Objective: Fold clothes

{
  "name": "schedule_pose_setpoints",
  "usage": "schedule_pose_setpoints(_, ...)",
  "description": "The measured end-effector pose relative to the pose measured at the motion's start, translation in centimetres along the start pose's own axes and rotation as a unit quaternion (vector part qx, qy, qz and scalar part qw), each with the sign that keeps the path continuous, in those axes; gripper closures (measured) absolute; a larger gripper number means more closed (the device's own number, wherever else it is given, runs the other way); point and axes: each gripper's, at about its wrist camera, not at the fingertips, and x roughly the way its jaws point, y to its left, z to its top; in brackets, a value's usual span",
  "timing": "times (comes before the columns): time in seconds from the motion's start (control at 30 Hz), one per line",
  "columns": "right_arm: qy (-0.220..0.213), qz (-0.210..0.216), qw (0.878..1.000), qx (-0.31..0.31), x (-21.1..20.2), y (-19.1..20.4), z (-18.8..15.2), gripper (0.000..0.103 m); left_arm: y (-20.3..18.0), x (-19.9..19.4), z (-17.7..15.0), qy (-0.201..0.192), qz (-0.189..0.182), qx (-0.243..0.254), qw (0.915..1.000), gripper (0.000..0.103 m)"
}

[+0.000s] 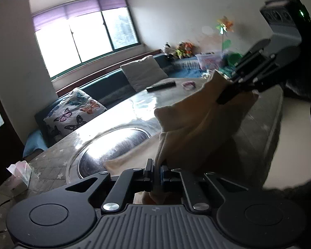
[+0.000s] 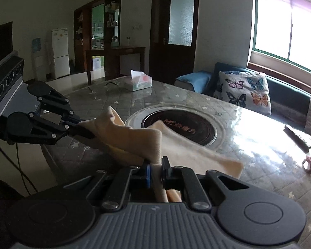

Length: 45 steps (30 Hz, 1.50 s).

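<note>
One table fills both views, its quilted star-print cover under a glossy sheet, with one round recessed burner at its middle. Beyond it runs one dark sofa carrying three cushions: a butterfly print, a blue one and a pale one.

One cream cloth, the only garment in sight, is lifted off the table at its near edge; the free end trails toward the burner at 12 o'clock and lies partly over its rim. It looks light, soft and limp, sagging between the two holds, so it should drape rather than keep a crease; corners or hem edges are the sensible places to pinch.

The left gripper is clamped narrow on a bunched edge. The right gripper likewise pinches a fold of the same cloth, with the other tool at its 10 o'clock.

Smaller things: one tissue box at 12 o'clock, one dark remote at 3 o'clock, and one small pink item, too blurred to identify.
</note>
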Motion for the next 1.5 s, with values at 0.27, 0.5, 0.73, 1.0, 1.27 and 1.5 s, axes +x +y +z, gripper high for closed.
schedule_pose_setpoints(0.27, 0.009, -0.021, 1.000, 0.017, 4.9, -4.5, 2.8, 0.094, 4.7, 7.1, 1.8, 0.012, 0.014, -0.033, 0.9993, 0.097)
schedule_pose_setpoints(0.5, 0.050, -0.032, 0.997, 0.045, 12.1, -8.7, 3.7, 0.094, 7.8, 14.8, 1.2, 0.068, 0.015, -0.065, 0.9954, 0.096)
schedule_pose_setpoints(0.73, 0.094, -0.044, 0.990, 0.100, 18.2, -11.9, 1.5, 0.090, 9.3, 18.6, -0.4, 0.107, 0.015, -0.089, 0.9902, 0.088)
schedule_pose_setpoints(1.0, 0.079, -0.074, 0.983, 0.147, 18.4, -14.0, -0.1, 0.078, 11.0, 19.1, -0.6, 0.112, 0.044, -0.121, 0.9853, 0.070)
schedule_pose_setpoints(1.27, 0.042, -0.087, 0.980, 0.173, 15.0, -14.1, 0.1, 0.078, 12.8, 17.5, -0.2, 0.095, 0.099, -0.155, 0.9782, 0.068)
schedule_pose_setpoints(1.5, 0.066, -0.067, 0.981, 0.172, 16.5, -12.7, -0.4, 0.081, 11.4, 17.1, 1.7, 0.083, 0.056, -0.157, 0.9825, 0.073)
